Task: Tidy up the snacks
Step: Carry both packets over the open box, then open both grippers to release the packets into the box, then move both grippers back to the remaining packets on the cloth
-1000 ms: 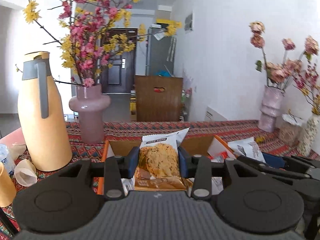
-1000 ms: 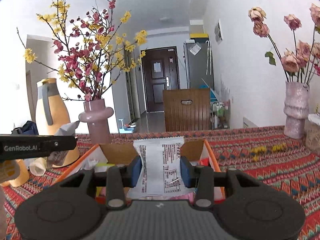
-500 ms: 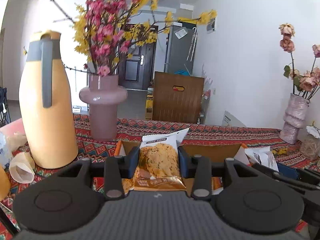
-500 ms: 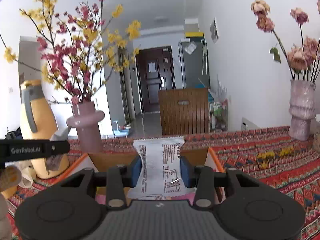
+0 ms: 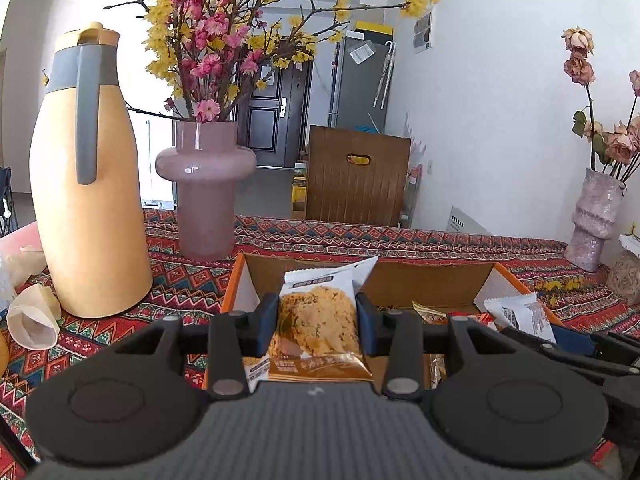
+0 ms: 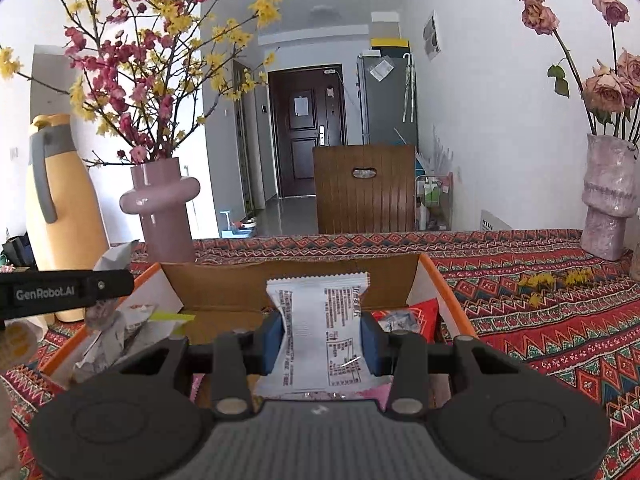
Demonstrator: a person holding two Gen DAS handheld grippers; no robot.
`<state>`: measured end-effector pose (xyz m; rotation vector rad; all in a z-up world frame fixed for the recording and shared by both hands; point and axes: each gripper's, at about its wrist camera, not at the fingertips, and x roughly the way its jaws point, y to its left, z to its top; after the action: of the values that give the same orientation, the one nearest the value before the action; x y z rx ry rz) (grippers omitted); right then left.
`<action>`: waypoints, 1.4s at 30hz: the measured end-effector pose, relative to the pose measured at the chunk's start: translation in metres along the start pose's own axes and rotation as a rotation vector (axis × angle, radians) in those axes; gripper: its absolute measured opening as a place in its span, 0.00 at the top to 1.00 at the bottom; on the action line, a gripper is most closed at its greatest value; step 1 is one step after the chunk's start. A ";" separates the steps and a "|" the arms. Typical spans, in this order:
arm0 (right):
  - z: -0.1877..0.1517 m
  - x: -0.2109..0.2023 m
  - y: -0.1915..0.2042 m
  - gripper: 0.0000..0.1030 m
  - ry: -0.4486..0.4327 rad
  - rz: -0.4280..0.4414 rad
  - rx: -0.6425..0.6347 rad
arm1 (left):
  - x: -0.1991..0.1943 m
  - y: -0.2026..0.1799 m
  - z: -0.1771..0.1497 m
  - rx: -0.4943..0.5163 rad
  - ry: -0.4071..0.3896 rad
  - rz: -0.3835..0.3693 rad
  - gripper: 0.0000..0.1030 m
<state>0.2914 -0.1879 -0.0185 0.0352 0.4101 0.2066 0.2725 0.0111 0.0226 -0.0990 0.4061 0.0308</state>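
My left gripper point(image 5: 318, 326) is shut on a snack packet printed with a golden cake point(image 5: 318, 320), held upright over the near left part of an orange-edged cardboard box point(image 5: 240, 280). My right gripper point(image 6: 322, 338) is shut on a white snack packet with black print point(image 6: 320, 320), held over the same box point(image 6: 440, 276). Several loose wrappers lie inside the box. In the left wrist view the white packet point(image 5: 520, 314) and the other gripper show at the right edge. In the right wrist view the other gripper's black body point(image 6: 64, 292) shows at the left.
A tall yellow jug with a grey handle point(image 5: 90, 184) and a pink vase of blossom branches point(image 5: 204, 188) stand left of the box on the patterned tablecloth point(image 6: 540, 320). A pale vase of dried roses point(image 6: 608, 200) stands at the right. Paper cups point(image 5: 32, 316) lie by the jug.
Both grippers have moved forward and lower with their packets, so the box, jug and pink vase now sit closer and larger. Neither grip has altered.
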 end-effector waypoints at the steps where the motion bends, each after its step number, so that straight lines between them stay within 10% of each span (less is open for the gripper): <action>1: -0.001 0.000 0.000 0.60 0.003 0.000 0.002 | 0.000 0.000 0.000 0.000 -0.001 0.000 0.60; 6: -0.001 -0.002 -0.003 0.52 -0.004 -0.004 0.023 | -0.006 0.001 -0.001 -0.015 -0.029 -0.001 0.36; 8: 0.000 -0.004 -0.005 0.34 -0.011 -0.003 0.032 | -0.010 0.001 -0.001 -0.029 -0.052 0.023 0.07; 11: 0.000 -0.008 -0.006 0.05 -0.031 -0.005 0.042 | -0.015 0.002 0.000 -0.036 -0.082 0.023 0.00; 42: 0.005 -0.077 -0.007 0.00 -0.105 0.025 0.045 | -0.091 -0.002 0.002 -0.022 -0.102 0.035 0.00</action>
<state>0.2255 -0.2104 0.0159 0.0952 0.3095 0.2189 0.1898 0.0088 0.0608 -0.1115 0.3056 0.0747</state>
